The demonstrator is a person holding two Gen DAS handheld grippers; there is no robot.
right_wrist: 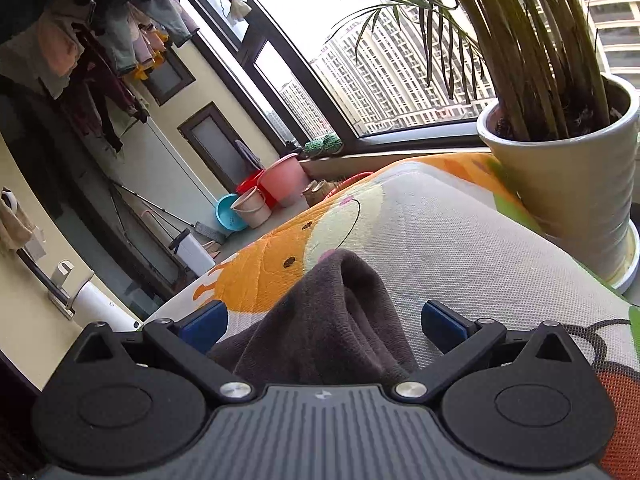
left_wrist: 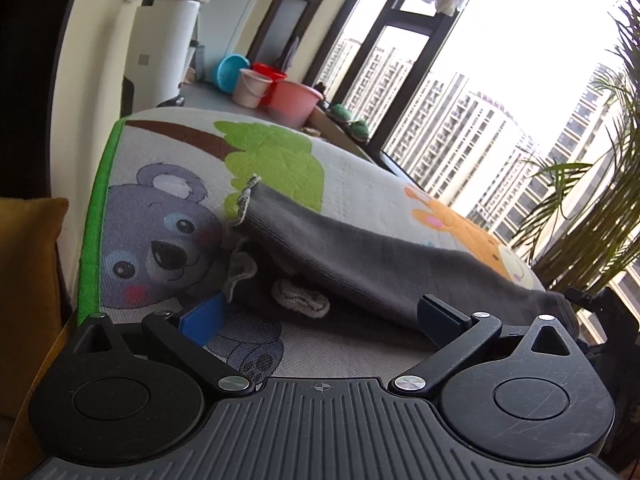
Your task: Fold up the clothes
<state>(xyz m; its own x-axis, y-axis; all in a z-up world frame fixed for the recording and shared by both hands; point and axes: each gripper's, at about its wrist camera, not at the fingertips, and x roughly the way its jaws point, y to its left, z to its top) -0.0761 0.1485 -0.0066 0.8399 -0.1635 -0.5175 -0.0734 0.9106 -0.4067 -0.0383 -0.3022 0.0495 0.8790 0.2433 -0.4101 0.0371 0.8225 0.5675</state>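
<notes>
Both claws fill the bottom of their views: the left claw [left_wrist: 320,316] stands wide open with nothing between its blue pads, and the right claw [right_wrist: 324,320] is just as wide, with a bunched end of cloth lying in the gap but neither pad visibly touching it. Under them spreads the cartoon-printed play mat [left_wrist: 360,168], which carries everything; a koala is drawn at its green-edged left corner and an orange animal toward the window edge. On it lies the dark grey knit garment [left_wrist: 360,248], stretched from near the koala across toward the right claw, part of it doubled over itself with a paler ribbed cuff [left_wrist: 300,298] showing underneath. I judge it light, soft and limp, likely to sag and crease, not slippery. Whether it is mid-fold or merely crumpled cannot be settled. Good holds would be its corners or hem, pinching both layers. A potted palm [right_wrist: 560,184] stands at the mat's far edge.
</notes>
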